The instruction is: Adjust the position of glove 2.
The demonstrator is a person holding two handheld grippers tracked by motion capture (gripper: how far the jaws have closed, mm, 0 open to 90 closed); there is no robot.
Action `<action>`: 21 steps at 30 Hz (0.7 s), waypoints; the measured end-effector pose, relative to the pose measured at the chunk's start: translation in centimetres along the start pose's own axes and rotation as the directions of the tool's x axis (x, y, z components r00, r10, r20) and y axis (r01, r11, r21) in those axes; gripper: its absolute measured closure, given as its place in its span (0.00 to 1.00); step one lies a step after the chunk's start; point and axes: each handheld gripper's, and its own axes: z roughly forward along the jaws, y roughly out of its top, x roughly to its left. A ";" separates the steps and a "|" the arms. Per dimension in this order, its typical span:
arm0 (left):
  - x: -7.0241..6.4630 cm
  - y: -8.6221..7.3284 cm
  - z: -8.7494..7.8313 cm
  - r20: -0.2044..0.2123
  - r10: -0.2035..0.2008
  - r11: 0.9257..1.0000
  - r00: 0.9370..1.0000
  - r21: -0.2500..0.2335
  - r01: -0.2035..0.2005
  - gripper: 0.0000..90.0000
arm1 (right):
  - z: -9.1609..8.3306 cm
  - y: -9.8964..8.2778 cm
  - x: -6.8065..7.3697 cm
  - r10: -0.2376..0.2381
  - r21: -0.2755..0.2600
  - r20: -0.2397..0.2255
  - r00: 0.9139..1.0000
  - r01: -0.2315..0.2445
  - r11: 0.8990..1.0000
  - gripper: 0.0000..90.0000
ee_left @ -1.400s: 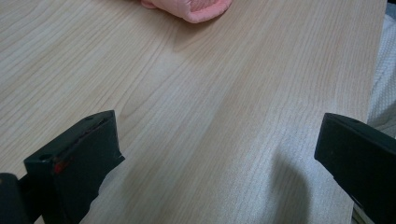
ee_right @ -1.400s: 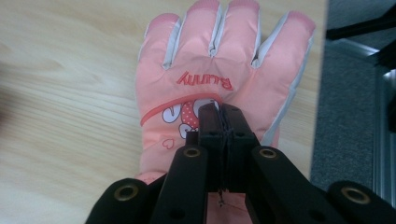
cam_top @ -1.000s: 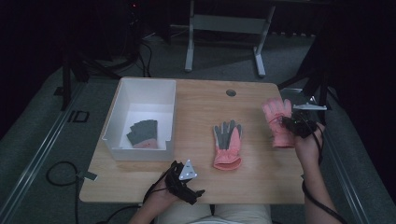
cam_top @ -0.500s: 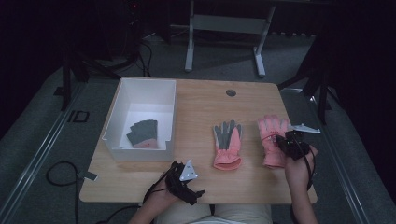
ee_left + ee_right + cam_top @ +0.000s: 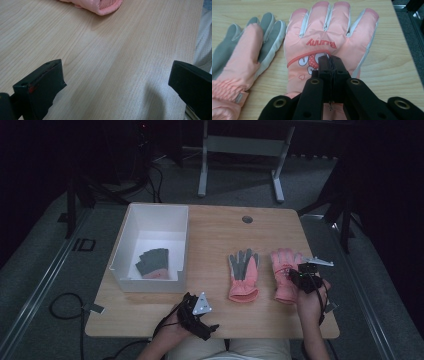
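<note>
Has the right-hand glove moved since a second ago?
Yes. The right gripper has brought the right glove down from the table's right edge to lie flat beside the other glove.

From above, my desk (image 5: 215, 235) is dimly lit against a near-black room; the picture is soft and grainy. The white box (image 5: 129, 240) is the brightest area. My 2 hand-held gripper views are brighter and evenly lit, without glare. My left hand-held gripper (image 5: 117, 82) casts a soft shadow; its near jaws blur. Wood grain stays sharp.
</note>
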 end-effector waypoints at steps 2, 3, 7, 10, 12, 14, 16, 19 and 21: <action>0.0 0.0 0.0 0.000 -0.001 1.000 1.000 0.001 0.001 0.00 | 0.8 -0.1 0.1 -0.001 0.009 0.009 1.000 0.001 1.000 0.98; 0.0 0.0 0.1 0.001 -0.001 1.000 1.000 0.005 0.001 0.00 | 1.2 -0.1 0.1 -0.006 0.020 0.013 1.000 0.006 1.000 0.98; 0.0 0.0 0.1 0.001 0.000 1.000 1.000 0.001 0.000 0.00 | 2.8 -0.5 0.0 0.004 0.055 0.006 1.000 -0.005 0.998 0.98; 0.0 -0.1 0.1 0.002 0.003 1.000 1.000 0.007 -0.003 0.00 | 3.6 -0.8 0.1 -0.001 0.060 -0.001 1.000 0.002 0.998 0.97; 0.0 0.0 0.0 0.003 0.004 1.000 1.000 0.003 -0.004 0.00 | 3.8 -0.8 0.0 -0.006 0.061 -0.006 1.000 0.006 0.998 0.95; 0.0 -0.1 0.1 0.003 0.007 1.000 1.000 0.006 -0.007 0.00 | 4.1 -0.9 -0.3 -0.012 0.067 -0.019 1.000 0.014 0.998 0.94; 0.0 -0.1 0.2 0.003 0.009 1.000 1.000 0.009 -0.009 0.00 | 4.2 -1.0 -0.4 -0.018 0.069 -0.026 1.000 0.020 0.997 0.93; 0.0 0.0 0.2 0.002 0.011 1.000 1.000 0.005 -0.011 0.00 | 3.5 -0.6 -0.7 -0.055 0.062 -0.045 0.997 0.058 0.996 0.86; 0.0 0.0 0.2 0.002 0.007 1.000 1.000 0.001 -0.007 0.00 | 2.7 -0.3 -1.0 -0.103 0.035 -0.063 0.993 0.105 0.994 0.81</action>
